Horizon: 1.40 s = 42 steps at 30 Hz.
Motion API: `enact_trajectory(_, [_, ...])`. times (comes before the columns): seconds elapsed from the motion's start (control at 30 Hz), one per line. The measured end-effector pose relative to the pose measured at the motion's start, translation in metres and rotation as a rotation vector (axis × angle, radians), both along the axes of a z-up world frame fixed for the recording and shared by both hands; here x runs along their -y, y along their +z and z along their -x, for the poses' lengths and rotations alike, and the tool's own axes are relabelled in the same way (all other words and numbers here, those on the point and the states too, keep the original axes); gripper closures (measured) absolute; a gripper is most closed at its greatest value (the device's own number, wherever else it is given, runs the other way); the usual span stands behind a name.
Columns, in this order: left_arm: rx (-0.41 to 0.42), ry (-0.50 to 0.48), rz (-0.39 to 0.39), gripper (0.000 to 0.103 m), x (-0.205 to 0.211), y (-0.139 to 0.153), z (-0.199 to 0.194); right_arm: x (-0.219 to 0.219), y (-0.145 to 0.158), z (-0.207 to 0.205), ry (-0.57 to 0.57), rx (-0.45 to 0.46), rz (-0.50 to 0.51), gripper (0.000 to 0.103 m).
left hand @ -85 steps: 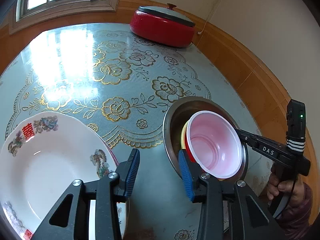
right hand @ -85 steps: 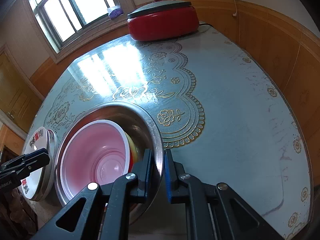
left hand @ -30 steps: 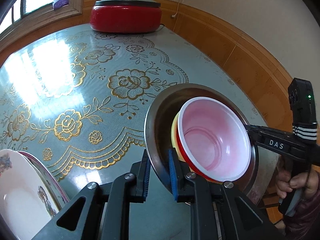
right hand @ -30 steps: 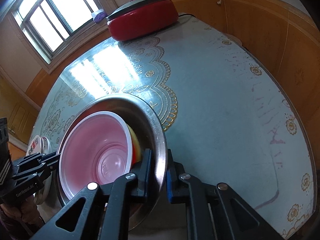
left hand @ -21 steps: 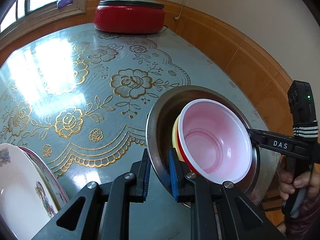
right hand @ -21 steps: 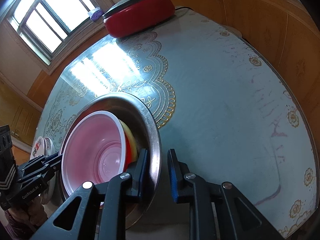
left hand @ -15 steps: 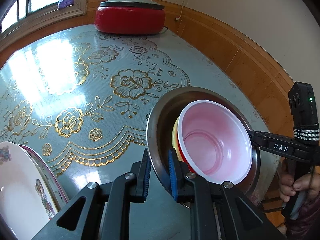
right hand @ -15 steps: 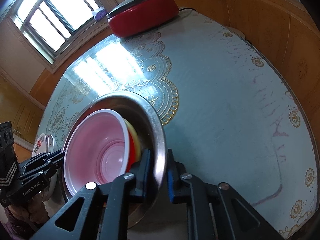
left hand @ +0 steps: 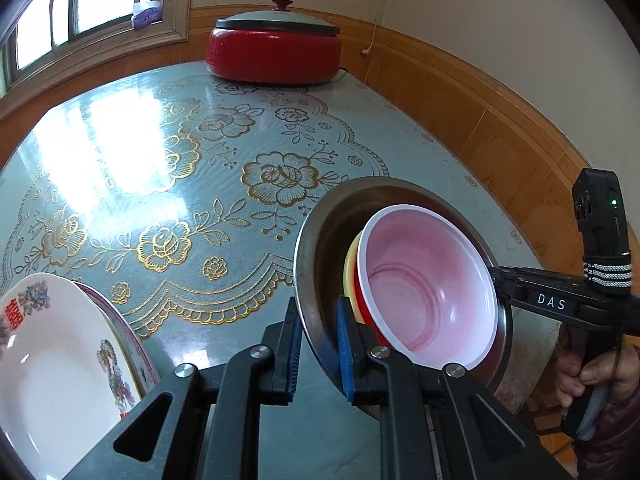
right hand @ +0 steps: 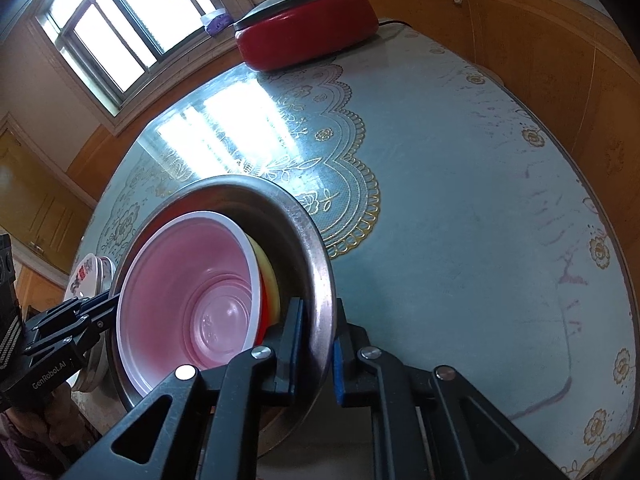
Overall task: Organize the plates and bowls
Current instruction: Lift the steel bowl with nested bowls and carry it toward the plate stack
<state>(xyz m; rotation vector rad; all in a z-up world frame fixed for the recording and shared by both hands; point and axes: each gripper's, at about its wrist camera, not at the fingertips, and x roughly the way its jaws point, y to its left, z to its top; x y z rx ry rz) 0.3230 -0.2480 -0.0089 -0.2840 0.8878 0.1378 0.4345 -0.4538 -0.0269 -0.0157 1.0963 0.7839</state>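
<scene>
the metal bowl [left hand: 316, 240] is clamped on two opposite sides of its rim: the left gripper [left hand: 318, 354] has its blue pads closed on the near-left edge, and the right gripper [right hand: 316, 346] is closed on the far side, seen edge-on in its own wrist view. inside it sit nested smaller bowls, a pink bowl [left hand: 424, 280] on top, with a red bowl [left hand: 362, 308] and a yellow bowl [left hand: 350, 268] showing only as slivers behind it. the metal bowl looks tipped and lifted off the table [left hand: 200, 152] near its front edge, though whether the far underside touches the cloth cannot be told. the stack of plates [left hand: 48, 360] sits just to the left, close to the table's edge.

the main risk, as i judge it, is the tilt: the inner bowls lean toward one side, and if the two hands go out of step the pink one could slide out (light plastic, nothing holding it in). thin pads on a smooth steel rim are a poor hold, so a twist from either wrist could let the rim slip through. a swing to the left could also knock the plates, which lie near the edge. the red pot [left hand: 274, 50] at the back is well clear of all this.
</scene>
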Motion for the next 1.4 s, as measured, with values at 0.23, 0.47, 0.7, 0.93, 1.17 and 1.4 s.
enact_trajectory(0.23, [0.028, 0.021, 0.01, 0.087, -0.003, 0.008, 0.009, -0.005, 0.009, 0.003, 0.018, 0.012, -0.02, 0.092])
enact_trajectory(0.47, [0.052, 0.024, 0.006, 0.087, -0.009, 0.017, 0.018, -0.013, 0.016, 0.008, 0.031, 0.018, -0.041, 0.092])
enact_trajectory(0.7, [0.082, 0.022, 0.01, 0.087, -0.024, 0.031, 0.039, -0.027, 0.03, 0.024, 0.035, 0.039, -0.06, 0.092])
enact_trajectory(0.93, [0.118, 0.033, 0.031, 0.088, -0.051, 0.045, 0.066, -0.052, 0.042, 0.045, 0.052, 0.049, -0.07, 0.092])
enact_trajectory(1.17, [0.133, 0.034, 0.04, 0.089, -0.081, 0.055, 0.098, -0.085, 0.054, 0.076, 0.057, 0.068, -0.07, 0.092])
enact_trajectory(1.4, [0.147, 0.002, 0.051, 0.089, -0.114, 0.062, 0.135, -0.115, 0.061, 0.12, 0.035, 0.07, -0.082, 0.091])
